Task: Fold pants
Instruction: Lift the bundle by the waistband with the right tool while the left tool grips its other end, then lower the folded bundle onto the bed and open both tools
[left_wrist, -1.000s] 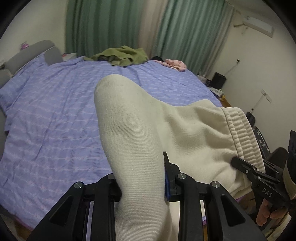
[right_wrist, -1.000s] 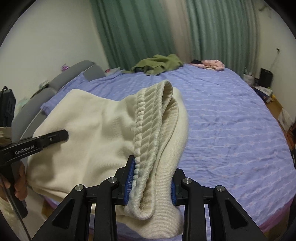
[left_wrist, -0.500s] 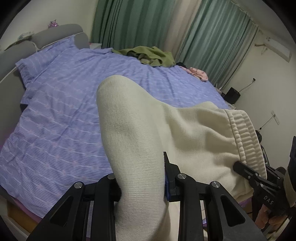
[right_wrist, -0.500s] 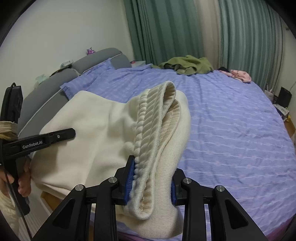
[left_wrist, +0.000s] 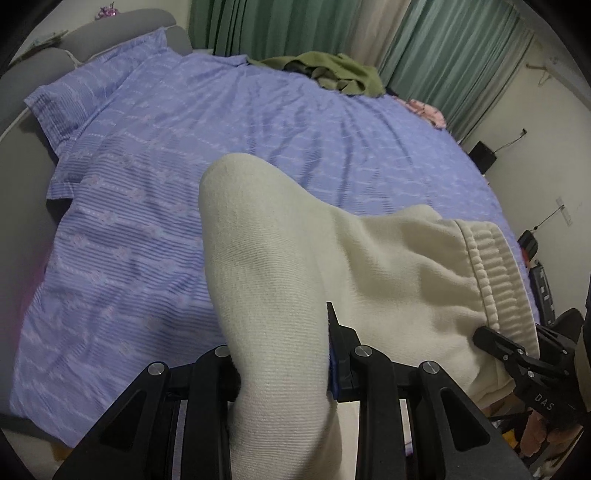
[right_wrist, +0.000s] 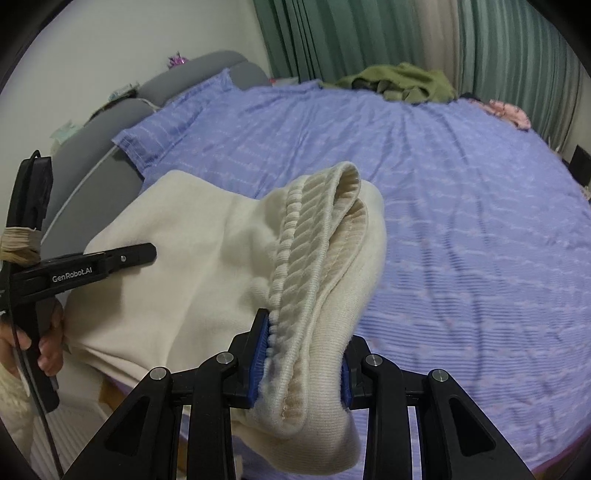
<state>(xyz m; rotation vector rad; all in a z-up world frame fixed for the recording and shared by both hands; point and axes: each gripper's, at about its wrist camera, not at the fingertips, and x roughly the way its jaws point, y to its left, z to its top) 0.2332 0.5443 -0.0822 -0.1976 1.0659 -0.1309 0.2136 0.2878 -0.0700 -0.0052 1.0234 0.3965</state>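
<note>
The cream knit pants (left_wrist: 388, 266) hang in the air between both grippers, above the near edge of the purple bed (left_wrist: 229, 122). My left gripper (left_wrist: 282, 365) is shut on a bunched fold of the cream pants. My right gripper (right_wrist: 299, 365) is shut on the ribbed waistband (right_wrist: 314, 236) of the cream pants (right_wrist: 177, 280). The right gripper also shows at the lower right of the left wrist view (left_wrist: 517, 354). The left gripper shows at the left of the right wrist view (right_wrist: 88, 266), with the hand that holds it.
An olive garment (left_wrist: 332, 72) and a pink garment (left_wrist: 424, 110) lie at the far side of the bed. A grey headboard (right_wrist: 192, 85) and a pillow (right_wrist: 177, 125) are at the left. Green curtains (right_wrist: 369, 33) hang behind. A black box (left_wrist: 482, 155) stands on the floor at the right.
Both grippers have swung left with the pants still held. The headboard and pillow have come further into view, and the bed now looks closer beneath.
</note>
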